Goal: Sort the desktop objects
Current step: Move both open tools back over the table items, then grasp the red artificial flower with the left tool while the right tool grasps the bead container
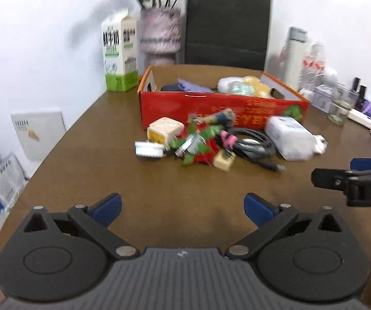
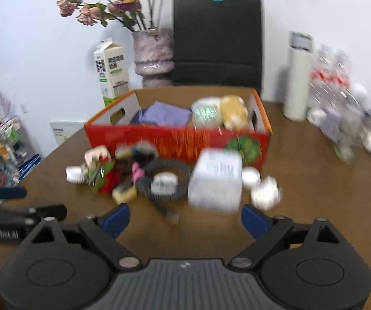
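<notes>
- Both grippers hover low over the brown table point(image 1: 87, 155): the left gripper point(image 1: 183, 208) has its blue-padded jaws spread wide with nothing between them, and the right gripper point(image 2: 185, 218) is likewise spread and bare.
- Just ahead lies a blurred heap of small objects point(image 1: 198, 142), a coiled black cable point(image 2: 164, 178) and a white packet point(image 2: 215, 179).
- Behind the heap stands the red box point(image 1: 211, 108), already holding a purple cloth point(image 2: 164, 115) and yellow and white bundles.
- Farther back stand a milk carton point(image 1: 119, 54) and a flower vase point(image 2: 153, 55).
</notes>
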A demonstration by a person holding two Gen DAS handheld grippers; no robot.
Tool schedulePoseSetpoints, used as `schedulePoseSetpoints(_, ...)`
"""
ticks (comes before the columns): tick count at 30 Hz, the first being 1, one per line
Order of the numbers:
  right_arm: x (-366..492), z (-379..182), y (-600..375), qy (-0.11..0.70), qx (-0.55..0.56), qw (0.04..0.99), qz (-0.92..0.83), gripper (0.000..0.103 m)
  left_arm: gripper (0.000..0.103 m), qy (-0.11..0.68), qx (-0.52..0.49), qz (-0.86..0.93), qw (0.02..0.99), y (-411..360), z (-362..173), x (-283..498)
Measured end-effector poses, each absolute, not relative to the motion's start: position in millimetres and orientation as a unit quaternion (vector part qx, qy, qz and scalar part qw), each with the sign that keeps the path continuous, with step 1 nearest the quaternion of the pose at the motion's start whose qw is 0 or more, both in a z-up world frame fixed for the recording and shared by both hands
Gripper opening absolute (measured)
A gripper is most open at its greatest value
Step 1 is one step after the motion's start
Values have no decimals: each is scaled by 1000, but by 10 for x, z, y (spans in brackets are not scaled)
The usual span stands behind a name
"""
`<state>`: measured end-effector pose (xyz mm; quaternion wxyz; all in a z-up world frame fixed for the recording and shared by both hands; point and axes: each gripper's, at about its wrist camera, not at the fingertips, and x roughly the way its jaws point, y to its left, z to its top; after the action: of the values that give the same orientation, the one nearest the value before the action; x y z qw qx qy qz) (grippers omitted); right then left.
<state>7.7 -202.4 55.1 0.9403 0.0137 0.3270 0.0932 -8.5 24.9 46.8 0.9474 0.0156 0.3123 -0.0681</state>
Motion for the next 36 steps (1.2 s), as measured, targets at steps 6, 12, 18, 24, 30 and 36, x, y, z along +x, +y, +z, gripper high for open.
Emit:
schedulePoseSetpoints(6, -405, 242, -2039, 307, 38, 945, 110, 93, 103, 312, 33, -86, 946, 113, 233, -426)
schedulePoseSetpoints(12, -449, 133, -2180, 309, 99, 937, 130, 93, 103, 286, 80, -70, 952, -38, 213, -516)
schedulePoseSetpoints(18, -464, 113, -2178, 306, 112, 936, 133, 93, 103, 303, 67, -76, 948, 22, 188, -461)
schedulePoseSetpoints(24, -443, 112, -2148, 313, 106, 935, 128, 93, 103, 356, 23, -62, 932, 134, 129, -293)
schedulePoseSetpoints(30, -364, 115, -2226, 327, 123, 928, 132, 93, 103, 375, 47, -63, 924, 96, 197, -240)
schedulePoseSetpoints(36, 97, 455, -2241, 321, 69, 939, 99, 93, 103, 311, 72, -63, 946, 58, 639, 236)
